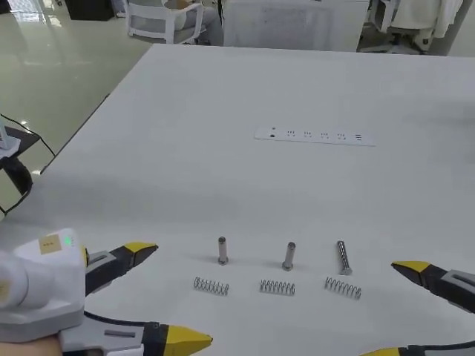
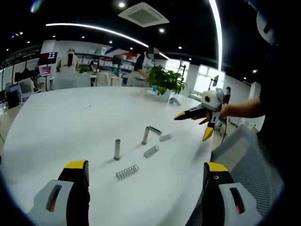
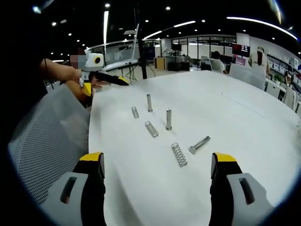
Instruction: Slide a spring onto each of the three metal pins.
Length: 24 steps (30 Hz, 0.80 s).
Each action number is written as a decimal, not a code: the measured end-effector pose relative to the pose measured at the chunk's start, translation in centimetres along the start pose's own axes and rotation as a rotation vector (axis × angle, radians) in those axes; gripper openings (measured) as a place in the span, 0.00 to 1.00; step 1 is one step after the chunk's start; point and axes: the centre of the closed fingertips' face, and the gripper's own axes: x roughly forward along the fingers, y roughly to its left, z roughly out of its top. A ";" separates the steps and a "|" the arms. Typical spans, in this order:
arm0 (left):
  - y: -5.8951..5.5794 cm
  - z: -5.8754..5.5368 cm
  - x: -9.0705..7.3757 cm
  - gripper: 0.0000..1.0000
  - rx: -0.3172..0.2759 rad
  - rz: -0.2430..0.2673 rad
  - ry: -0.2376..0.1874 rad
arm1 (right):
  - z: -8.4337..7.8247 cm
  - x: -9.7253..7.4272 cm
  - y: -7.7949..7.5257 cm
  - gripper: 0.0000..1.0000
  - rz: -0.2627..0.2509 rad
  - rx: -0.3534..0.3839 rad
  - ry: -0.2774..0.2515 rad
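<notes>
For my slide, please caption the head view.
Three metal pins, each with a spring in front, between the open left gripper and right gripper.

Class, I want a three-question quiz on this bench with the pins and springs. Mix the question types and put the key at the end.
1. How many springs lie on the table? A) two B) three C) four
2. True or false: all three pins stand upright.
3. Fill in: the left gripper and the right gripper both have their jaws ____.

Key: 1 B. 2 False: the right-hand pin lies on its side. 3 Open, holding nothing.
</notes>
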 end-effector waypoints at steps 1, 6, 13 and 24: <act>0.0 0.0 0.0 0.98 0.004 -0.002 -0.001 | 0.0 0.0 0.0 0.95 0.001 0.000 0.000; -0.3 0.2 0.0 0.98 0.008 -0.005 0.000 | 0.0 0.2 0.2 0.95 0.006 -0.004 0.007; -0.1 0.2 -0.2 0.98 0.006 -0.002 0.007 | 0.0 0.3 0.2 0.94 0.008 -0.008 0.012; -0.3 0.3 -0.1 0.98 0.005 -0.006 0.009 | 0.0 0.2 0.4 0.94 0.010 -0.009 0.019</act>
